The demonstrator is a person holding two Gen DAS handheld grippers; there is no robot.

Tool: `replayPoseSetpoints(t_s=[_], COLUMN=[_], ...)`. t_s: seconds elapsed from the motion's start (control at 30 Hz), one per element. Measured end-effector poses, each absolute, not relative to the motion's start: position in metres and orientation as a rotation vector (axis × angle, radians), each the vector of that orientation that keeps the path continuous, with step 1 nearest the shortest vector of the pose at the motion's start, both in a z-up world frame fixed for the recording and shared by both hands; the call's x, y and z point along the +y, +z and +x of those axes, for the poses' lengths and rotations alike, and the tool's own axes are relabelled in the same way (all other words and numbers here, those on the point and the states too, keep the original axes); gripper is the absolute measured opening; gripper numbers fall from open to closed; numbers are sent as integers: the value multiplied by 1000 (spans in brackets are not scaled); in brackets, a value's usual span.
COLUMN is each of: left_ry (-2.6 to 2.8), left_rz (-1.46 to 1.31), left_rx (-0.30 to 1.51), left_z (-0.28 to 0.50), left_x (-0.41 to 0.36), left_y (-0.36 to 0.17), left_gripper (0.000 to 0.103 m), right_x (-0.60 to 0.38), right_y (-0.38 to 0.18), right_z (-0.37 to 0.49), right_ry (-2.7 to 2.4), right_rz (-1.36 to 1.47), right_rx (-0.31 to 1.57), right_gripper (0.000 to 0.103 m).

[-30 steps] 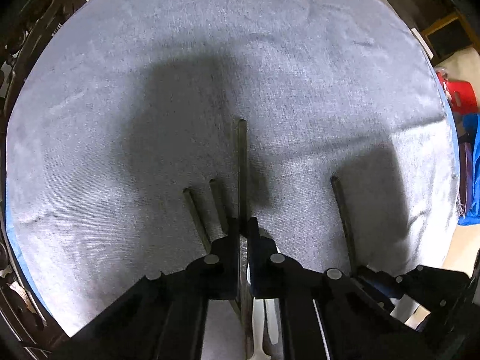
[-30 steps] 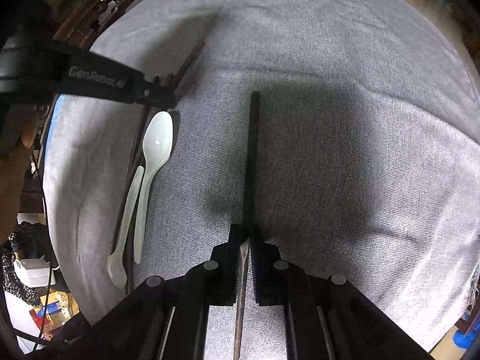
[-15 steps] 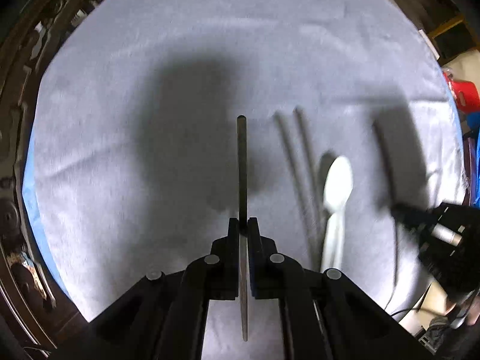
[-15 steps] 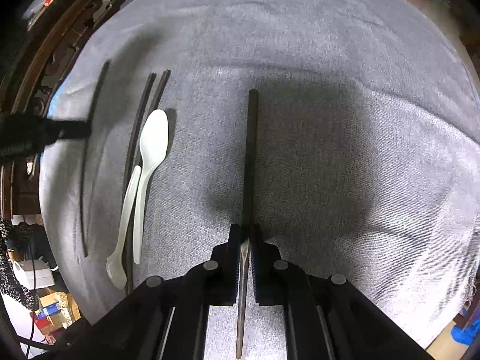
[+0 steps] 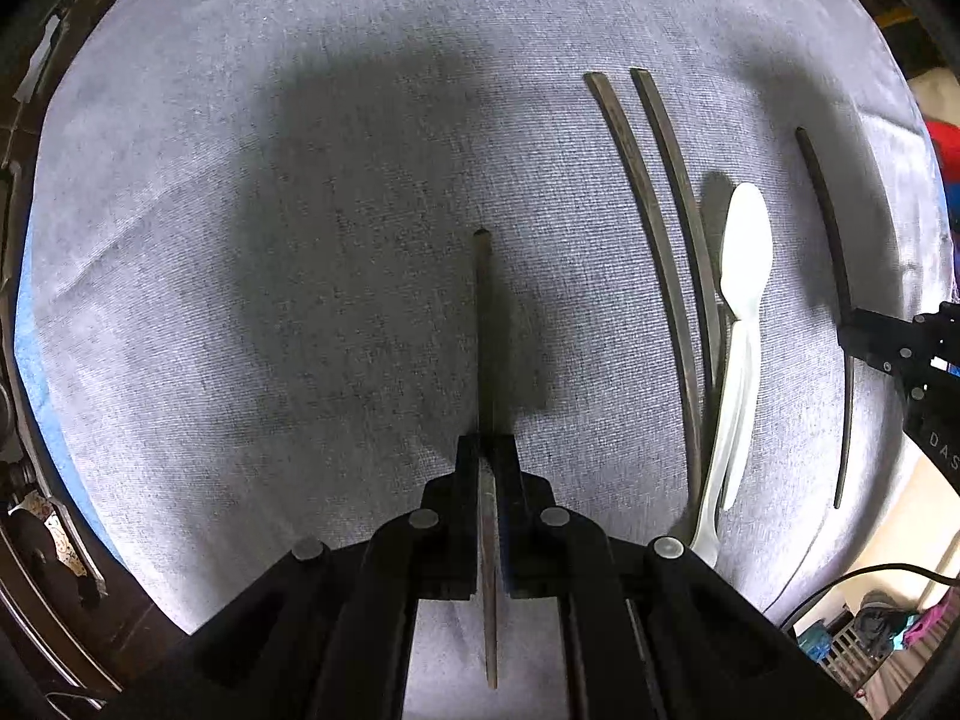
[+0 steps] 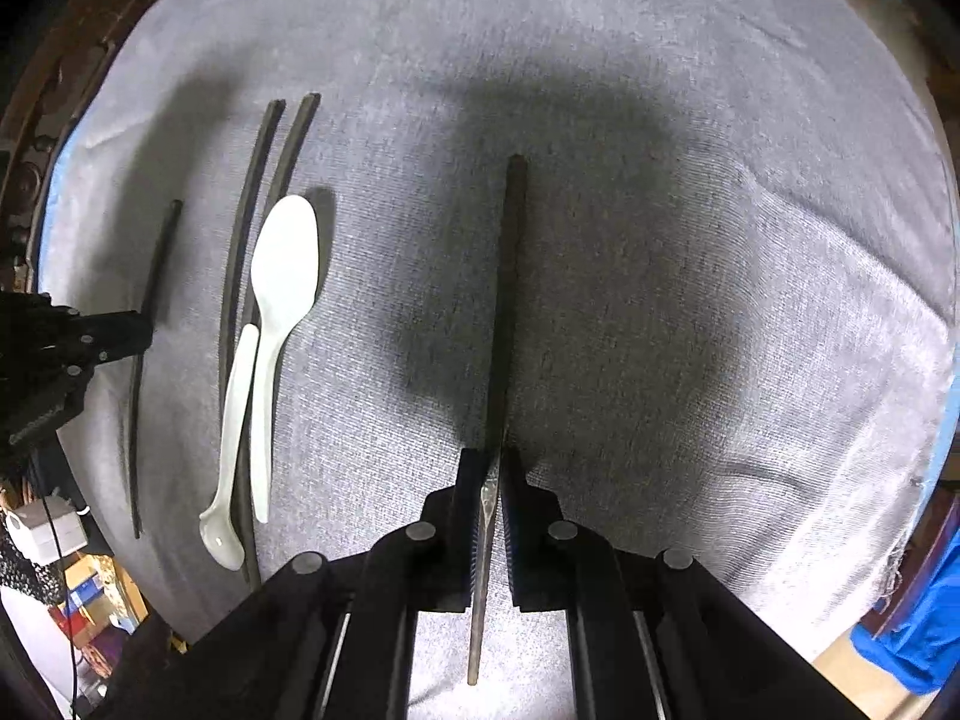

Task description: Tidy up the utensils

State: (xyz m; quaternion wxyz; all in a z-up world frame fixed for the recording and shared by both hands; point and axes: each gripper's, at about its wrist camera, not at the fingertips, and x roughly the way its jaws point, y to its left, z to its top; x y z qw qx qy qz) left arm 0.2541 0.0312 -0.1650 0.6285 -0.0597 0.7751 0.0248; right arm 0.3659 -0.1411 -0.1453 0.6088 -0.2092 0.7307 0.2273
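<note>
The left gripper (image 5: 489, 450) is clamping a dark chopstick (image 5: 483, 330) between its closed fingers (image 5: 465, 468), the stick running forward along them above the cloth. The right gripper (image 6: 489, 468) is gripping a second dark chopstick (image 6: 507, 300) the same way.

Taking the white spoon (image 6: 282, 276) as landmark: a second white spoon (image 6: 231, 432) is lying against its handle, reversed, and a pair of dark chopsticks (image 6: 258, 210) is resting just to its left. The left-hand stick is hovering well left of that spoon, the right-hand one well to its right. A second ago the left gripper was sitting directly over the chopstick pair; it is now shifted clear of the group, suggesting both sticks are being carried to be paired.

The chopsticks are slim, matte and tapering; the spoons are smooth and glossy; the grey tablecloth (image 6: 690, 330) is coarse-woven and slightly wrinkled.
</note>
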Motion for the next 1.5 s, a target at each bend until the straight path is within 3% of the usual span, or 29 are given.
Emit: replayPoseSetpoints(t_s=[0.23,0.47,0.87,1.5], left_ry=[68,80,83,153], left_rz=[-101,-206,-452,-578], left_rx=[1775,1720,1397,982], left_z=[269,246,168,60], left_x=[15,30,59,77], left_y=[-158,-154,-94,-3], left_gripper=[5,5,5,5], right_x=[-125,-150,-215,-290], right_y=[-146,-131,-65,-4], right_z=[361,354,316,215], right_ry=[514,531,590,627], right_rz=[-531,-377,-52,258], right_rx=[1660,1592,1370,1069], right_gripper=[10,7,7,7])
